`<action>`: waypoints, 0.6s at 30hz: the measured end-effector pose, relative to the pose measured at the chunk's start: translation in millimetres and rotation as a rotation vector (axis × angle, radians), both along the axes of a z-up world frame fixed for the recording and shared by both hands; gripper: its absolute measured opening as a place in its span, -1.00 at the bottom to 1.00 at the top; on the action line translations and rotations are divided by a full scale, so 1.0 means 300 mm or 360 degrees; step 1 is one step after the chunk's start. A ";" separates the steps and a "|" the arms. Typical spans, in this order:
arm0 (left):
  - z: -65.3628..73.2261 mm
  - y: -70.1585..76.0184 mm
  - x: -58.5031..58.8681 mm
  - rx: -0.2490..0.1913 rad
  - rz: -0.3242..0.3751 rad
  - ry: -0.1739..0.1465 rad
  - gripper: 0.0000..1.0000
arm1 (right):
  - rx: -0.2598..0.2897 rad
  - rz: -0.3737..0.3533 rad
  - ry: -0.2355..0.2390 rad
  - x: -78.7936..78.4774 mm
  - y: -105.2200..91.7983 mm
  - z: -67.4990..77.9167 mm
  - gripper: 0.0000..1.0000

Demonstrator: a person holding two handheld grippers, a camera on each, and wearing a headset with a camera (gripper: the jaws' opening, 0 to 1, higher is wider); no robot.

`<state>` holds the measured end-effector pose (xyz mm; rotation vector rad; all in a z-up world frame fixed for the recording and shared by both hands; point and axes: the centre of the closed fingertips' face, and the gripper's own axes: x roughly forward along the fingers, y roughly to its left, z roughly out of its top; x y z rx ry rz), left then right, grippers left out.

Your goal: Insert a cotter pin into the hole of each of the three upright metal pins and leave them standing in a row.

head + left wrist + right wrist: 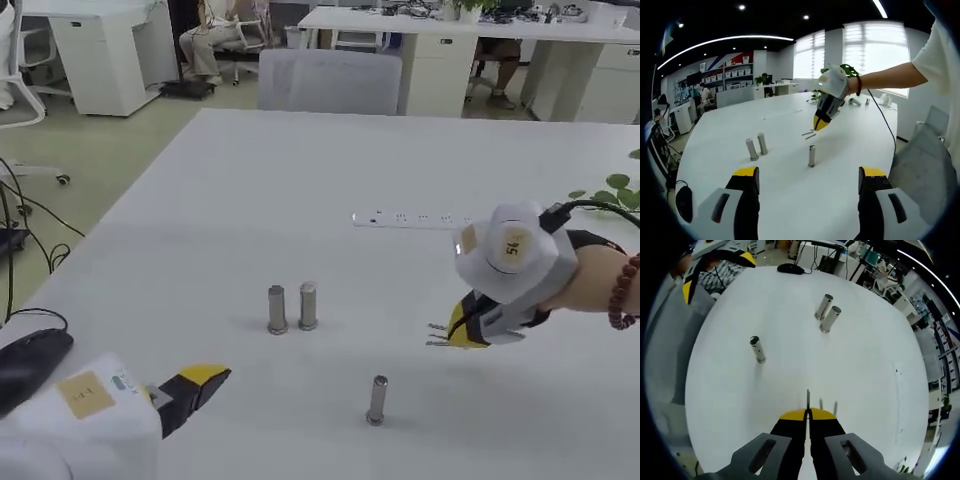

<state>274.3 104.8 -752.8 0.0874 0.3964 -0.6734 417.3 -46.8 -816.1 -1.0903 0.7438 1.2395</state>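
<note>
Head looks down — gripper views opposed, sharing pins.

Pretty clearly an open-plan office: rows of white desks with drawer units, office chairs, someone seated at one, a power strip on the big white table, shelving and windows with blinds.

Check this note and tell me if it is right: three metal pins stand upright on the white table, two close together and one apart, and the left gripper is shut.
One thing is wrong: the left gripper is open, not shut. The left gripper view shows its jaws standing wide apart with nothing held between them. The rest of the note holds.
</note>
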 end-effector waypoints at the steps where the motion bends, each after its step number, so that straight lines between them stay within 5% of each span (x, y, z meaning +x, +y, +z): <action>1: 0.005 -0.002 0.001 -0.0009 0.0001 -0.0003 0.61 | 0.0014 0.0004 -0.0008 -0.007 0.005 0.013 -0.96; 18: 0.051 -0.041 0.009 -0.0016 -0.0082 -0.0014 0.47 | 0.0123 0.0102 -0.0173 -0.153 0.075 0.156 -0.95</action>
